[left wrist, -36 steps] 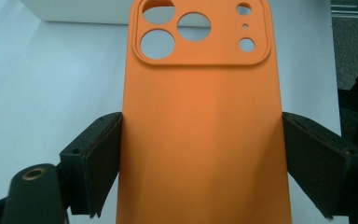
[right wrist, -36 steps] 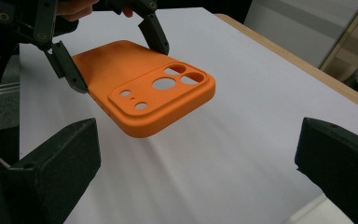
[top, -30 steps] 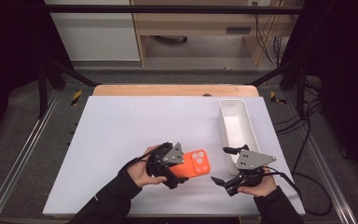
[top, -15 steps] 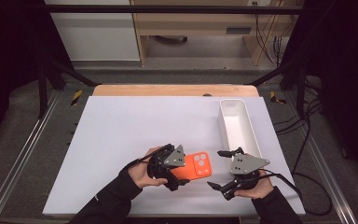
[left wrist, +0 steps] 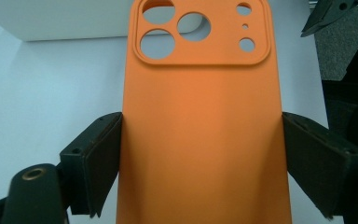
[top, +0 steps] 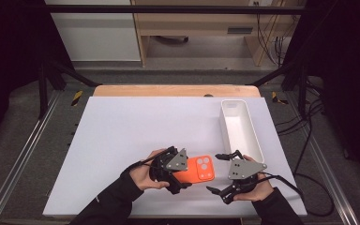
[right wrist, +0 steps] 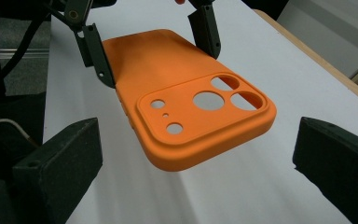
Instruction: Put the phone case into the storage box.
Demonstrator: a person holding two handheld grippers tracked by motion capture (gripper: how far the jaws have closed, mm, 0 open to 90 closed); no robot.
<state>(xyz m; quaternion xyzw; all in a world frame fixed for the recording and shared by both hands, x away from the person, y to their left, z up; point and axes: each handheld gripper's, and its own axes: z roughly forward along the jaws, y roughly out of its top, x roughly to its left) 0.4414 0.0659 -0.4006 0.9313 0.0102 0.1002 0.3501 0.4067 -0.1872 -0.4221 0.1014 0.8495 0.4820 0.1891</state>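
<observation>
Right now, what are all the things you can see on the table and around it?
phone case: one, orange, with camera cutouts, near the front of the table, held off the surface at its plain end.
tray: one, white, long and narrow, on the right side of the table, empty as far as can be seen.
table: one, white top with a wooden edge at the back.
shelf unit: one, light wood, on the floor behind the table.
cables: several, black, on the floor at the right.
left tongs: one, black, clamped on the case's long sides.
right tongs: one, black, open, facing the case's camera end, not touching it.
</observation>
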